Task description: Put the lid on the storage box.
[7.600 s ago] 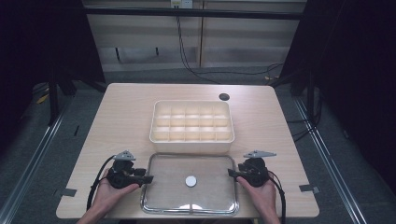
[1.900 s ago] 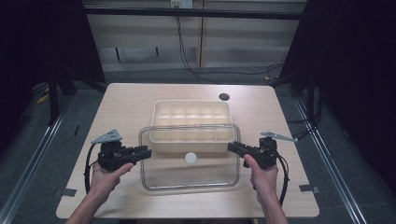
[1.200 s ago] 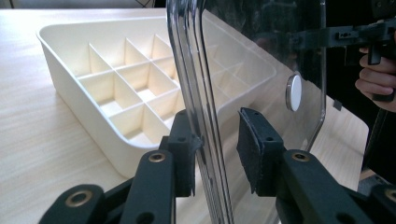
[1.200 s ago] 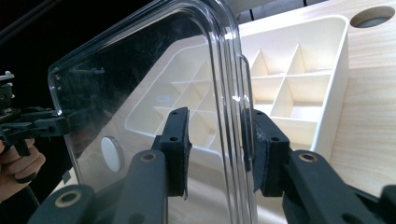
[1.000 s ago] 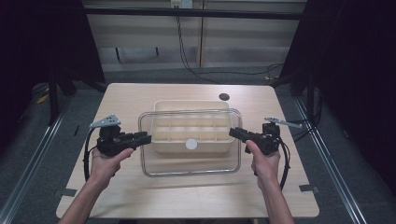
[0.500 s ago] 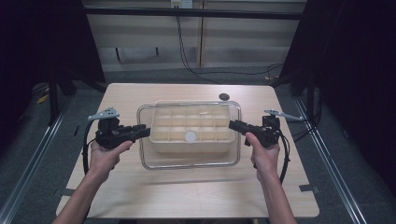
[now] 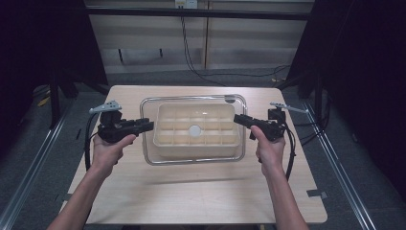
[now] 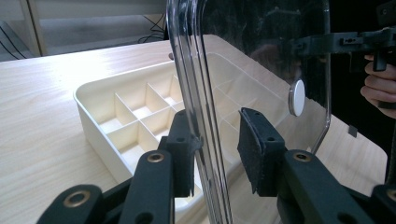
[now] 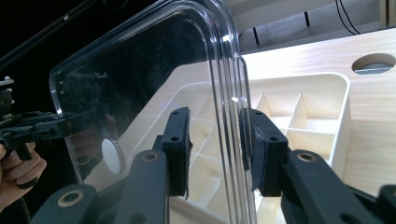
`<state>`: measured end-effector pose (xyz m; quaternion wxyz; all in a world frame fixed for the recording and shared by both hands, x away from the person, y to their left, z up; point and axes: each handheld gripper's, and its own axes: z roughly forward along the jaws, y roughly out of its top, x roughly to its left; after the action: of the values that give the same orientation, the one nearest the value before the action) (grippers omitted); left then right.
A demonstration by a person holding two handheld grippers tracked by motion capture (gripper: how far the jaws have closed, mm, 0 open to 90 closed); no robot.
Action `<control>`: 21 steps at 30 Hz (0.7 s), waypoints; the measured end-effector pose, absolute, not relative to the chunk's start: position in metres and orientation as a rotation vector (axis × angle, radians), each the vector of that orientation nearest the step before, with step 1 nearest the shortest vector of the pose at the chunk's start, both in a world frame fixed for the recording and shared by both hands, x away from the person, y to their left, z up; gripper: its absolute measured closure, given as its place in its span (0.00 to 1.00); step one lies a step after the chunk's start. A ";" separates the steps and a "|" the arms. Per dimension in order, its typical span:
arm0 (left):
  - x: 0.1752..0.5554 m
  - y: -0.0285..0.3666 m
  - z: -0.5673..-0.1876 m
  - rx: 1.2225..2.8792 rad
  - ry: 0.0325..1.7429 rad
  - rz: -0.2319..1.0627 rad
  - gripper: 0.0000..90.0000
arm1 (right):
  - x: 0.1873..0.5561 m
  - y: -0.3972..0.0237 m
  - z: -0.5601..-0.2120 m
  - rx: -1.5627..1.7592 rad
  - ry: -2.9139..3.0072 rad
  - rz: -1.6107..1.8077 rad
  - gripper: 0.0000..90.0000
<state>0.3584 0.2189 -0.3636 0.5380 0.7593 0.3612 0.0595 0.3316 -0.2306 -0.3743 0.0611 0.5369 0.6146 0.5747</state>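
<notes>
A clear plastic lid [image 7: 191,157] with a white round knob [image 7: 194,130] hangs level above a cream compartment box [image 7: 210,141] on the table. My left gripper [image 7: 149,125] is shut on the lid's left rim, and my right gripper [image 7: 238,119] is shut on its right rim. In the left gripper view the lid's edge [image 8: 196,93] stands between my left gripper's [image 8: 217,144] pads, with the box [image 8: 126,121] behind. The right gripper view shows the lid [image 9: 140,79] clamped in my right gripper [image 9: 217,144], above the box [image 9: 299,107], with the other gripper far off at the left.
The wooden table [image 7: 191,191] has bare room in front of the box and at both sides. A round hole [image 9: 375,63] sits in the tabletop behind the box. A tape strip [image 7: 316,194] lies near the front right edge. Dark metal frames flank the table.
Both hands have carried the lid away from the person and a little upward; it was lifted from the table in front of the box and now hangs over the box.
</notes>
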 end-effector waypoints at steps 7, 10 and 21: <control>0.371 0.216 -0.360 1.801 0.869 0.149 0.74 | 0.347 -0.233 -0.369 1.624 1.854 1.736 0.71; 0.377 0.217 -0.358 1.798 0.868 0.155 0.74 | 0.353 -0.232 -0.367 1.628 1.852 1.739 0.71; 0.400 0.211 -0.356 1.808 0.904 0.159 0.73 | 0.376 -0.233 -0.369 1.655 1.835 1.735 0.71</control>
<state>0.4005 0.2114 -0.3560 0.5286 0.7569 0.3785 0.0666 0.3756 -0.2333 -0.3694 0.0610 0.5471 0.6067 0.5735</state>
